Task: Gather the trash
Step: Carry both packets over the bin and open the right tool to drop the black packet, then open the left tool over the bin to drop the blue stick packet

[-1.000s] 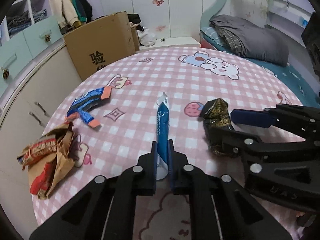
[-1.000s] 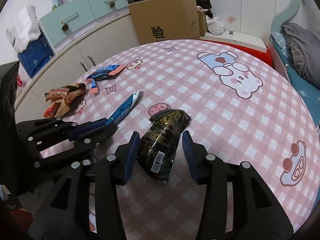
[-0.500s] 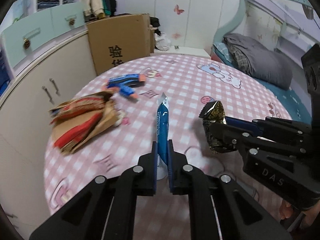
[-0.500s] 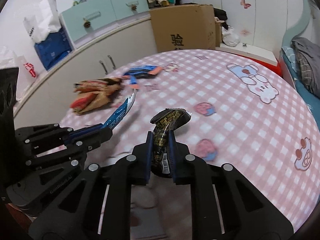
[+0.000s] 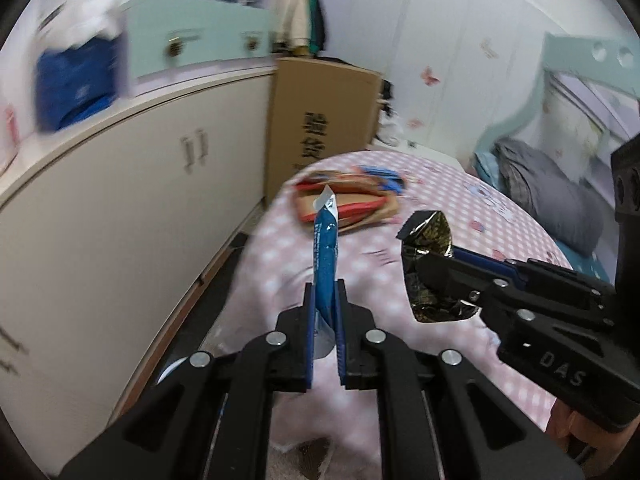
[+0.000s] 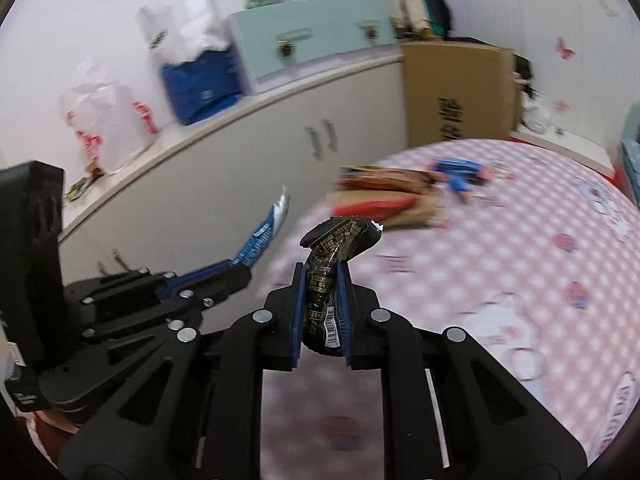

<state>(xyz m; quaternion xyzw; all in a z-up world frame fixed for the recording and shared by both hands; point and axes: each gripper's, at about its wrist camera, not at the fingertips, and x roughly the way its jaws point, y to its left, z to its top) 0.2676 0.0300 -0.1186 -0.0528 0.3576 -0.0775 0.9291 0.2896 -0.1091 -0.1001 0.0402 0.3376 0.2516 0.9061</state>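
My left gripper [image 5: 323,286] is shut on a long blue wrapper [image 5: 326,248] and holds it up off the pink checked table [image 5: 500,216]. My right gripper [image 6: 322,270] is shut on a crumpled black and gold wrapper [image 6: 338,242], also lifted. The black wrapper shows in the left wrist view [image 5: 428,256], and the blue wrapper in the right wrist view [image 6: 262,236]. A red and brown snack bag [image 5: 348,202] and a small blue wrapper [image 5: 380,174] lie on the table's far left part; both show in the right wrist view, the bag [image 6: 384,196] and the small wrapper [image 6: 460,170].
White low cabinets [image 5: 120,208] run along the left of the table, with a gap of floor between. A cardboard box [image 5: 320,116] stands behind the table. A bed with grey bedding [image 5: 548,192] is at the far right. Plastic bags [image 6: 108,120] sit on the cabinet top.
Both grippers have swung left and pulled back from the table with their wrappers held. The right gripper closed on the black wrapper about a second ago. The view is motion-blurred.
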